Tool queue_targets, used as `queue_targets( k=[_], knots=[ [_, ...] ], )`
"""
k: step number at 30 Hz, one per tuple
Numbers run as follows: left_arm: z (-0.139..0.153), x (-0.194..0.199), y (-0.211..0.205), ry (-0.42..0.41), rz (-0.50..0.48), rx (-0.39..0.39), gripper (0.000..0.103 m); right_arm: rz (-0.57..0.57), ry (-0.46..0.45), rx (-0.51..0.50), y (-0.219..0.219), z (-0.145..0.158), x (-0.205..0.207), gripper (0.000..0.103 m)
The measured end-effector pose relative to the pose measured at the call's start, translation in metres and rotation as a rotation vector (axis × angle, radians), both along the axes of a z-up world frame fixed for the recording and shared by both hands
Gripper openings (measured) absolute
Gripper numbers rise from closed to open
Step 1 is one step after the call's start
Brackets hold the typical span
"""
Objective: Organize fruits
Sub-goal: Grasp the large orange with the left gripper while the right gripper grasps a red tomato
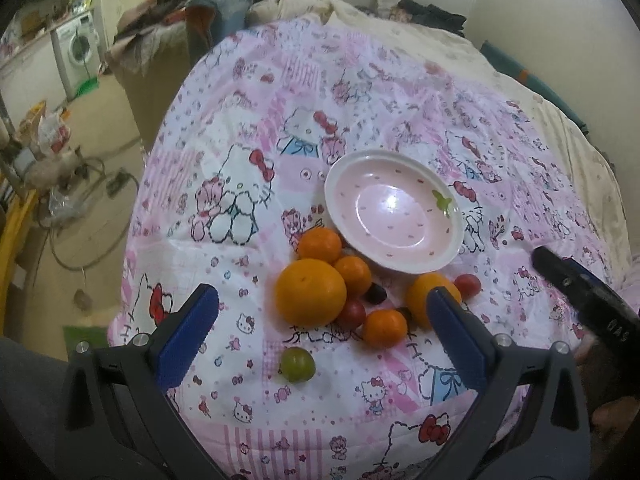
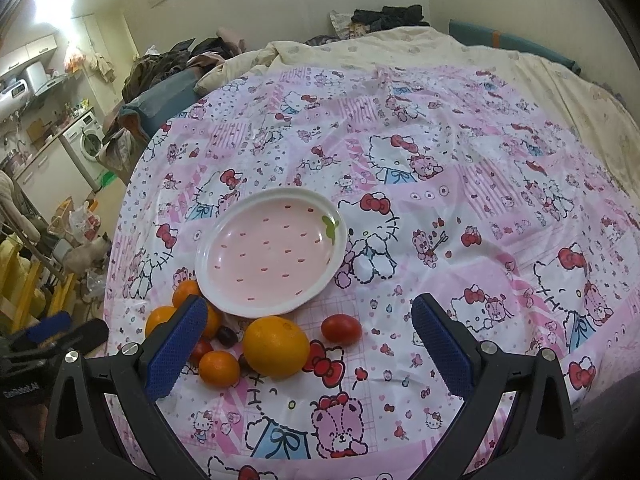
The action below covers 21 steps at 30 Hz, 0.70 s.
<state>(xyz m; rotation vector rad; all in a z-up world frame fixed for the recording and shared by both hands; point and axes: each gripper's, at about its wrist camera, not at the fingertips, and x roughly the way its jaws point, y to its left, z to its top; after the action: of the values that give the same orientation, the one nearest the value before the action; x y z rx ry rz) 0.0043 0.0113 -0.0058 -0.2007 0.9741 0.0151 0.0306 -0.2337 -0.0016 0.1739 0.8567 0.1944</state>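
Both tools hang over the near edge of a bed covered by a pink-and-white cartoon-cat printed sheet [image 2: 440, 184]. The left tool [image 1: 322, 300] has its blue-padded fingers spread wide and empty; the right tool [image 2: 304, 312] is likewise spread and holds nothing.

The empty pink dotted ceramic plate [image 1: 394, 210] sits just behind the fruit cluster, its near rim touching the fruit. The large orange [image 1: 310, 293] lies at the cluster's left, with small tangerines [image 1: 320, 245] behind it, a second large yellow-orange fruit [image 2: 276, 347] at the right, and a red cherry tomato [image 2: 341, 329] beside that. A small green plum [image 1: 297, 364] lies apart, nearest the bed edge.

To the right of the plate the sheet is open and bare. Left of the bed the floor drops to a cluttered room with a white washing machine [image 1: 76, 46].
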Motion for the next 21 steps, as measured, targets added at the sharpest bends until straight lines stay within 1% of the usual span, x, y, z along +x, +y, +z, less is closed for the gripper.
queue_targets(
  k=[3,4,7,9,10,14,17,19,21],
  knots=[
    [-0.001,0.005,0.005,0.031,0.015,-0.024,0.102,0.002,0.020,0.044,-0.009,0.006,0.008,0.103],
    [-0.003,0.008,0.006,0.055,0.020,-0.026,0.102,0.004,0.035,0.052,-0.011,0.007,0.012,0.103],
    [-0.007,0.018,0.009,0.107,0.025,-0.023,0.094,0.016,0.079,0.055,-0.016,0.009,0.028,0.103],
    [-0.012,0.026,0.012,0.157,0.044,-0.016,0.094,0.037,0.119,0.048,-0.016,0.005,0.037,0.103],
    [-0.013,0.028,0.014,0.170,0.050,-0.013,0.094,0.047,0.144,0.049,-0.016,0.002,0.043,0.103],
    [-0.019,0.042,0.019,0.223,0.066,-0.032,0.094,0.105,0.304,0.056,-0.014,-0.021,0.065,0.103],
    [-0.026,0.053,0.021,0.278,0.063,-0.048,0.094,0.127,0.369,0.070,-0.015,-0.036,0.074,0.103],
    [-0.032,0.060,0.022,0.312,0.056,-0.063,0.093,0.119,0.393,0.064,-0.017,-0.046,0.079,0.103],
    [-0.043,0.066,0.023,0.357,0.051,-0.087,0.091,0.103,0.419,0.078,-0.020,-0.055,0.081,0.103]
  ],
)
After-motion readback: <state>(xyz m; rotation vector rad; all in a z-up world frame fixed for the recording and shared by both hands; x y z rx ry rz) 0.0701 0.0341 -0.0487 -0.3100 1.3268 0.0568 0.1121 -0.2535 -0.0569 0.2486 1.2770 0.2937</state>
